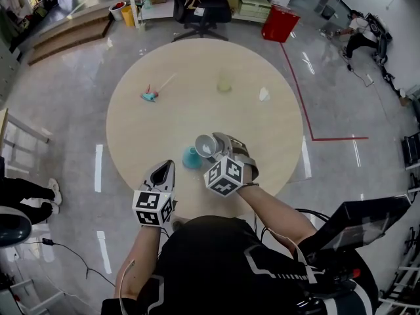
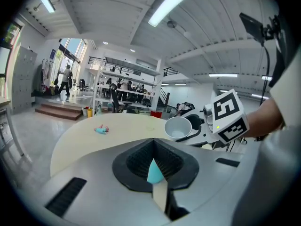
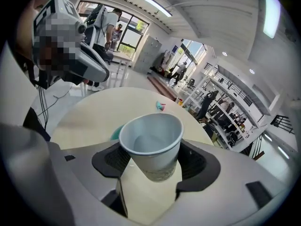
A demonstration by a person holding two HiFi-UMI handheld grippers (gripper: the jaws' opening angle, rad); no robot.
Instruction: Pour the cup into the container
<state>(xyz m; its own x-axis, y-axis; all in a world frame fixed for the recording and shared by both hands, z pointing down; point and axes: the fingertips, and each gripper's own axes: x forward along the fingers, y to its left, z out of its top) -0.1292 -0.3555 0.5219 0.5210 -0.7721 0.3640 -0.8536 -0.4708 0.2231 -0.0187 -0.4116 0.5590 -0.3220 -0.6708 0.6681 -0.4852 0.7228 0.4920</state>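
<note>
My right gripper [image 1: 216, 146] is shut on a white paper cup [image 1: 205, 146] and holds it tipped on its side, mouth toward the left. In the right gripper view the cup [image 3: 151, 142] sits between the jaws, and its inside looks pale and bare. Just below and left of the cup's mouth, a small teal container [image 1: 191, 157] stands on the round beige table [image 1: 262, 136]. My left gripper [image 1: 164, 168] hovers at the table's near edge, jaws together and holding nothing. It points at the teal container [image 2: 154, 171], with the tipped cup [image 2: 178, 127] above right.
Farther back on the table are a small teal and pink object [image 1: 149, 96], a pale yellow-green cup [image 1: 224, 84] and a small white item [image 1: 264, 94]. A shiny floor surrounds the table. An office chair [image 1: 200, 8] and a red bin [image 1: 280, 22] stand beyond it.
</note>
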